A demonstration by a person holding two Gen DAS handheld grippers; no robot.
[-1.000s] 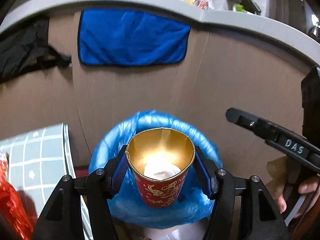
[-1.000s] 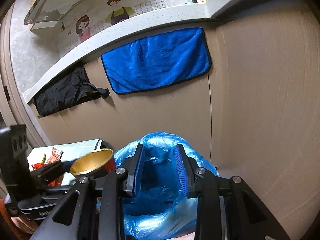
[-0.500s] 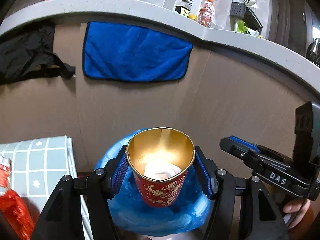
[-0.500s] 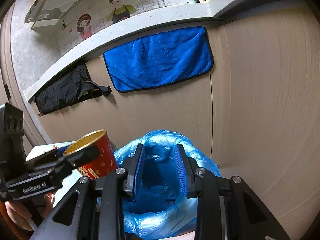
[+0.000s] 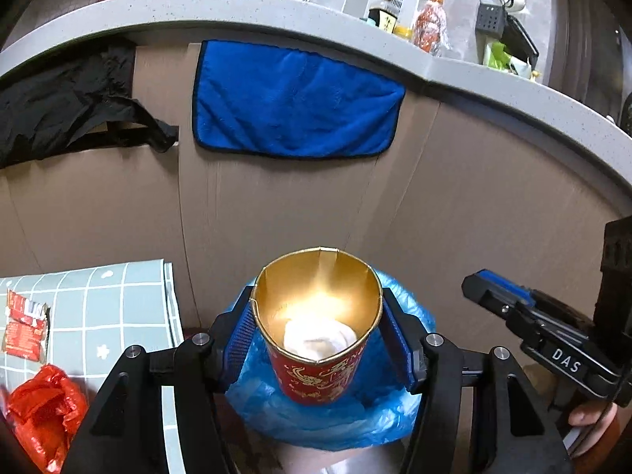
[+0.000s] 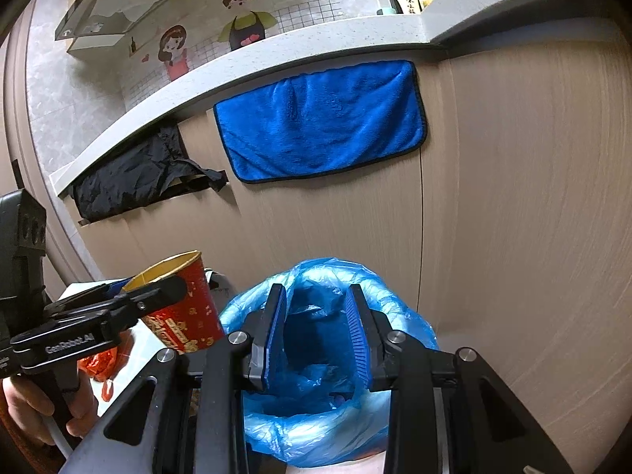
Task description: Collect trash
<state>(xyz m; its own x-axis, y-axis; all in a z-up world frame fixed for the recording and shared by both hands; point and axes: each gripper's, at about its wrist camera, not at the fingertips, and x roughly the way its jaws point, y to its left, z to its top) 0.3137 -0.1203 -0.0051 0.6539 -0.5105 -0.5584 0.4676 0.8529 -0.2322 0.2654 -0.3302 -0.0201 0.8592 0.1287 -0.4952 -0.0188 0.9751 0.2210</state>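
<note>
Cup (image 5: 318, 339) clamped in left tool (image 5: 318, 349), above bag (image 5: 316, 422) rim.

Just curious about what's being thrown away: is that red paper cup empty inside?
No. In the left wrist view, the red cup held by the left gripper has a crumpled white wad lying at its gold bottom.

The left hand-held gripper (image 5: 318, 331) clamps a red paper cup (image 5: 318, 359) above the blue trash bag (image 5: 316, 422); the right hand-held gripper (image 5: 525, 316) sits at three o'clock.

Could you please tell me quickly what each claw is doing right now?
Left claw: shut on the red paper cup.
Right claw: open, holding nothing, above the blue trash bag.
</note>
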